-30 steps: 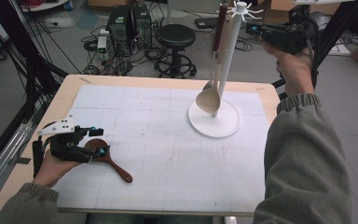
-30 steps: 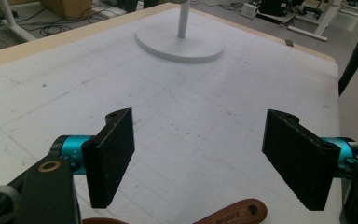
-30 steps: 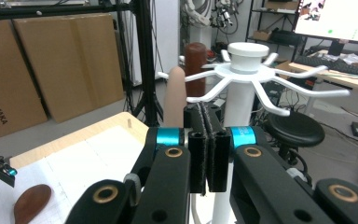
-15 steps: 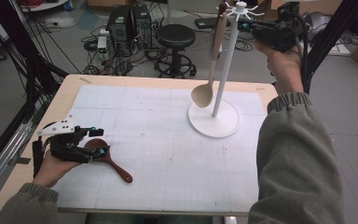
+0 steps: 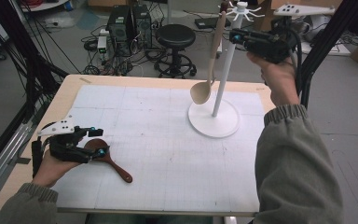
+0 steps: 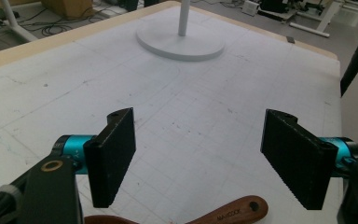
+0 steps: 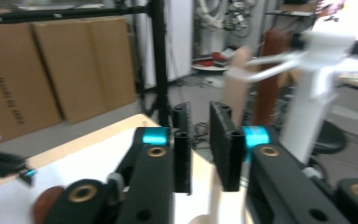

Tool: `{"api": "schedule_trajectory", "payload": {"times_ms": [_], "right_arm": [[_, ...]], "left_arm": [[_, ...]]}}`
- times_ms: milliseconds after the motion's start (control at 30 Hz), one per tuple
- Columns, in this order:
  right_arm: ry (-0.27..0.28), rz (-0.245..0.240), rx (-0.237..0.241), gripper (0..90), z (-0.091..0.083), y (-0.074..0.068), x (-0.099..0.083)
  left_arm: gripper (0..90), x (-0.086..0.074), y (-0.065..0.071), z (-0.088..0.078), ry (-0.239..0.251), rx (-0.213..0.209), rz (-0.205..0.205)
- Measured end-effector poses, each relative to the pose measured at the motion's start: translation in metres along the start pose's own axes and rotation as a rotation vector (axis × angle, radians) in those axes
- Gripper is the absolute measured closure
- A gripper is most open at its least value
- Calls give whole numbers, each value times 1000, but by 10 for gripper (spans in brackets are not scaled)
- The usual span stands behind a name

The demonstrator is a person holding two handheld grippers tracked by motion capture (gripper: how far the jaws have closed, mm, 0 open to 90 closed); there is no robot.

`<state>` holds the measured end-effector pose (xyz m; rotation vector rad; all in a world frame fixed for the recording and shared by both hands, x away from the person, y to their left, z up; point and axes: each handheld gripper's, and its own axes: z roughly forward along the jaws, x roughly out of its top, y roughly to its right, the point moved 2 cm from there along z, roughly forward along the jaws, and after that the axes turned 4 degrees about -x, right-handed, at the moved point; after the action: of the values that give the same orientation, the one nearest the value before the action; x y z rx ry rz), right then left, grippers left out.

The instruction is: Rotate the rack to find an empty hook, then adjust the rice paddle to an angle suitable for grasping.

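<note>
A dark brown wooden spoon [image 5: 116, 165] lies on the white gridded mat [image 5: 168, 154] at the front left. My left gripper [image 5: 99, 142] rests over its bowl, and its handle end [image 6: 233, 214] shows below the wide-open jaws of this gripper [image 6: 198, 130]. A white hook stand [image 5: 223, 70] rises at the back right, and a pale wooden spoon [image 5: 201, 92] hangs from it. My right gripper [image 5: 234, 36] is held high beside the stand's top. Its jaws have just been opening to a narrow gap with nothing between them [image 7: 200, 112]; the blurred pale handle [image 7: 235, 79] hangs beyond.
The stand's round base [image 6: 182, 42] takes up the mat's far right. Behind the table are a black stool [image 5: 175, 35], computer towers [image 5: 130, 18] and floor cables. Black frame poles [image 5: 317, 51] stand at the right. Cardboard boxes [image 7: 28, 70] are stacked farther off.
My right gripper has shifted a little left and down toward the stand's top, and its jaws have parted slightly. The left gripper and both spoons have stayed put.
</note>
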<state>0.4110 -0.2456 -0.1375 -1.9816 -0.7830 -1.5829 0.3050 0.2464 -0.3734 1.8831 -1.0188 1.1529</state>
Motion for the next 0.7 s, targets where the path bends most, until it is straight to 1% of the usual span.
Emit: {"api": "schedule_trajectory", "payload": {"times_ms": [67, 133, 233, 333, 467, 533, 600, 700], "right_arm": [[-5, 0, 26, 739, 0, -5, -8], [-13, 2, 53, 672, 1, -12, -19], [-35, 5, 84, 605, 2, -23, -34], [-39, 7, 119, 560, 3, -34, -50], [-48, 17, 144, 516, 2, -43, -67], [-41, 27, 152, 491, 1, -45, -76], [-45, 41, 161, 482, 0, -47, -85], [-59, 57, 163, 425, 0, -50, -97]], "left_arm": [[274, 0, 1, 0, 0, 1, 6], [278, 0, 2, 0, -6, -2, 9], [282, 0, 2, 1, -11, -4, 7], [284, -1, 2, 2, -20, -2, 10], [290, -1, 3, 4, -26, -4, 15], [296, -2, 3, 4, -33, -7, 18], [329, -2, 3, 4, -33, -19, 22], [359, -3, 3, 4, -42, -26, 31]]}}
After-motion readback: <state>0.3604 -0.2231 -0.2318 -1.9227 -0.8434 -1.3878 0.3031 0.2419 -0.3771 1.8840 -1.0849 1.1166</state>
